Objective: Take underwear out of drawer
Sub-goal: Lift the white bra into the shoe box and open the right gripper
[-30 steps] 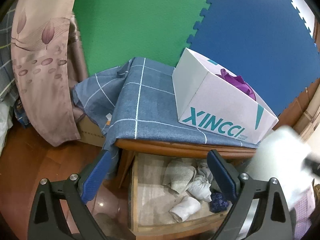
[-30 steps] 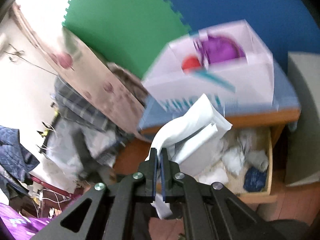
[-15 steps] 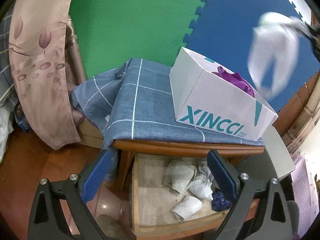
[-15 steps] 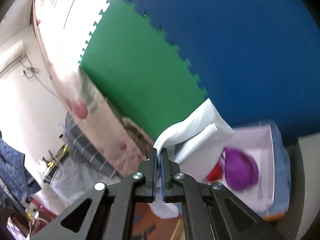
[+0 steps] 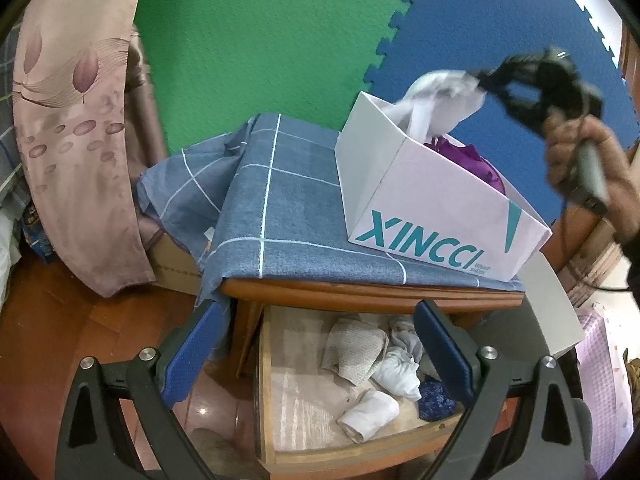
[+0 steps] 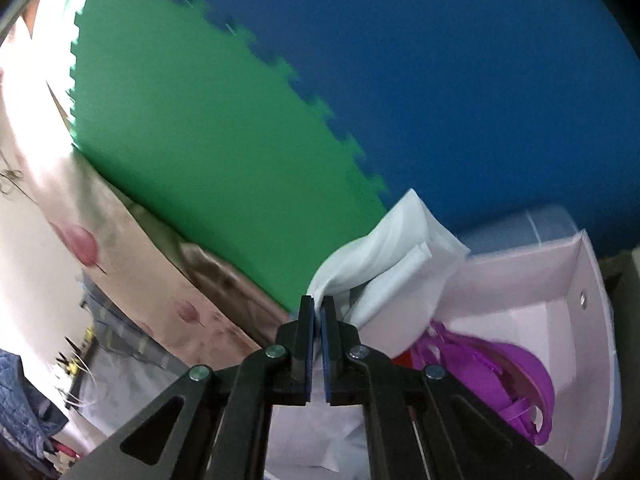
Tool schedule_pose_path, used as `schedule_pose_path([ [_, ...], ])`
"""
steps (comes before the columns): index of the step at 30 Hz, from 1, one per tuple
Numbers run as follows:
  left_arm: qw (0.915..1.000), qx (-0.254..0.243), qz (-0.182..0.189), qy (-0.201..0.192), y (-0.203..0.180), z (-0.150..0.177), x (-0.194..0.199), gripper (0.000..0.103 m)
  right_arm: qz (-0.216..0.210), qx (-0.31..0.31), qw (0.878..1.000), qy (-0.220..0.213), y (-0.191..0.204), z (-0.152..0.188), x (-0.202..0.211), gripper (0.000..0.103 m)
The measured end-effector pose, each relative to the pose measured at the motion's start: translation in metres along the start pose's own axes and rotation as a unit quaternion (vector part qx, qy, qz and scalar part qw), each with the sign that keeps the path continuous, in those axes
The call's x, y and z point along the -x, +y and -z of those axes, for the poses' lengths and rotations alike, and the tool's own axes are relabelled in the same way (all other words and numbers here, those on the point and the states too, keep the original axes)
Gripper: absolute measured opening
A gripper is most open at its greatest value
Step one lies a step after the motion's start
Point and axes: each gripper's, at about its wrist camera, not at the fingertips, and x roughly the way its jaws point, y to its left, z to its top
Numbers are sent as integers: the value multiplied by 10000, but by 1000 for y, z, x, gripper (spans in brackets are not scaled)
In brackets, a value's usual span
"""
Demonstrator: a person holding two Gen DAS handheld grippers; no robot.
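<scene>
My right gripper [image 6: 318, 312] is shut on white underwear [image 6: 394, 256] and holds it over the white XINCCI box [image 5: 436, 220]; it also shows in the left wrist view [image 5: 482, 78] with the cloth [image 5: 436, 100] hanging into the box. The box holds purple underwear [image 6: 492, 376] and something red [image 6: 402, 360]. My left gripper [image 5: 316, 352] is open and empty above the open wooden drawer [image 5: 352, 452], which holds several rolled garments: white [image 5: 368, 410], grey [image 5: 354, 348] and dark blue [image 5: 436, 396].
The box stands on a wooden table covered by a blue checked cloth [image 5: 280, 220]. A pink floral curtain [image 5: 72, 120] hangs at the left. Green and blue foam mats [image 5: 260, 40] cover the wall. A grey panel [image 5: 548, 308] stands right of the drawer.
My right gripper has carried the white underwear up from the drawer and now lowers it over the box. My left gripper has stayed in place.
</scene>
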Motion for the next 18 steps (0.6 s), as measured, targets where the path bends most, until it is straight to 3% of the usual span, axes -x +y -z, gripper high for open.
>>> schedule_pose_path([
  [6, 10000, -56, 25, 49, -2, 1, -2, 95, 719, -161, 9901, 1195, -48, 35, -47, 3],
  [7, 10000, -59, 23, 48, -3, 1, -2, 95, 655, -395, 9905, 1144, -56, 32, -42, 3],
  [9, 10000, -66, 27, 58, -4, 1, -3, 95, 1027, -178, 9871, 1219, -58, 30, -42, 3],
  [16, 9999, -112, 2, 72, -6, 2, -5, 95, 1465, -209, 9665, 2099, -81, 45, -50, 3],
  [18, 9999, -129, -19, 81, -8, 2, -6, 95, 1368, -212, 9653, 2213, -83, 50, -50, 5],
])
